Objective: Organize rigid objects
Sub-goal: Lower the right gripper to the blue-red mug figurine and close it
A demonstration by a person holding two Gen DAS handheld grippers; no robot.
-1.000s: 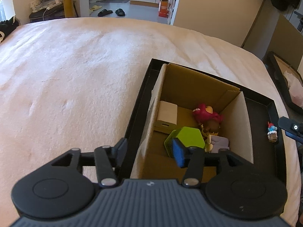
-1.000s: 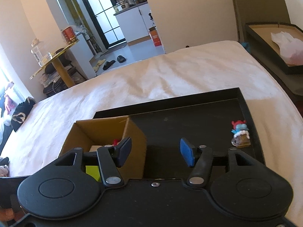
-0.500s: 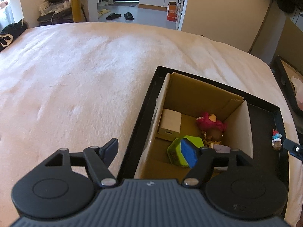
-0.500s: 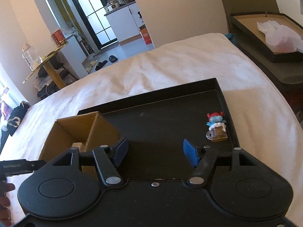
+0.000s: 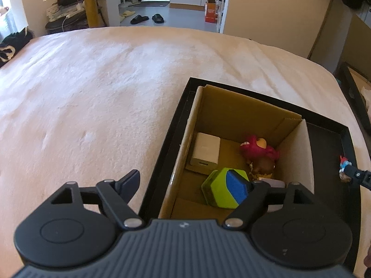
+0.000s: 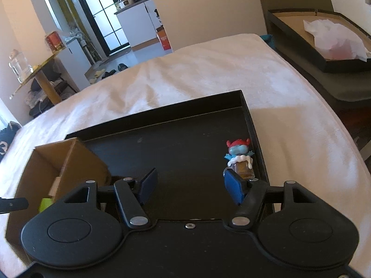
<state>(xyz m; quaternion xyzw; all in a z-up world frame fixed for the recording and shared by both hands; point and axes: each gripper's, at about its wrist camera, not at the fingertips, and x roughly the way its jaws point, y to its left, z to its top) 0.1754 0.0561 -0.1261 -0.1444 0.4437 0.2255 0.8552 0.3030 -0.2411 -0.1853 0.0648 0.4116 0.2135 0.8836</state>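
Observation:
A cardboard box (image 5: 243, 115) stands in the left end of a black tray (image 5: 329, 143) on the bed. Inside it lie a white cube (image 5: 205, 153), a red figure (image 5: 257, 148), a brown figure (image 5: 263, 166) and a lime green hexagonal object (image 5: 215, 190). My left gripper (image 5: 185, 185) is open and empty above the box's near left edge. A small blue figure with a red hat (image 6: 240, 157) stands near the tray's right rim (image 6: 255, 125); it also shows in the left wrist view (image 5: 344, 166). My right gripper (image 6: 191, 185) is open and empty, its right fingertip just in front of the figure.
The bed (image 5: 92, 92) is covered by a cream blanket. A second black tray with white paper (image 6: 324, 39) sits on a stand to the right of the bed. A yellow side table (image 5: 90, 2) and slippers (image 5: 148, 18) lie beyond the bed.
My left gripper has drawn back and left from the box, opening wider. My right gripper has moved right and closer to the blue figure.

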